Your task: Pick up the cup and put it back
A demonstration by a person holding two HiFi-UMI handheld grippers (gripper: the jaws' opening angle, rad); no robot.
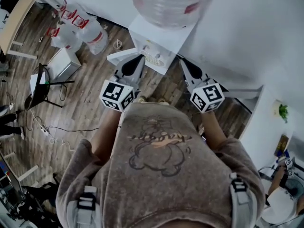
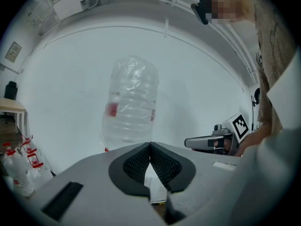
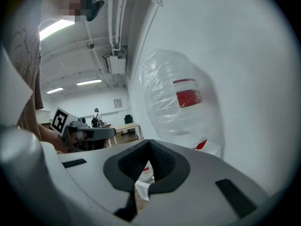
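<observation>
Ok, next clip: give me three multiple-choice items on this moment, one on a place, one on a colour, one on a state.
1. The big bottle ahead of the person stands:
A) on top of the white dispenser
B) on the wooden table
C) between a gripper's jaws

2. Its label is:
A) blue
B) red
C) green

3. The left gripper is:
A) wide open
B) shut on a cup
C) shut, with nothing held

Answers:
1 A, since the head view shows it sitting above the dispenser.
2 B, since both gripper views show a red band.
3 C, since its jaws meet at the tips with nothing between them.
</observation>
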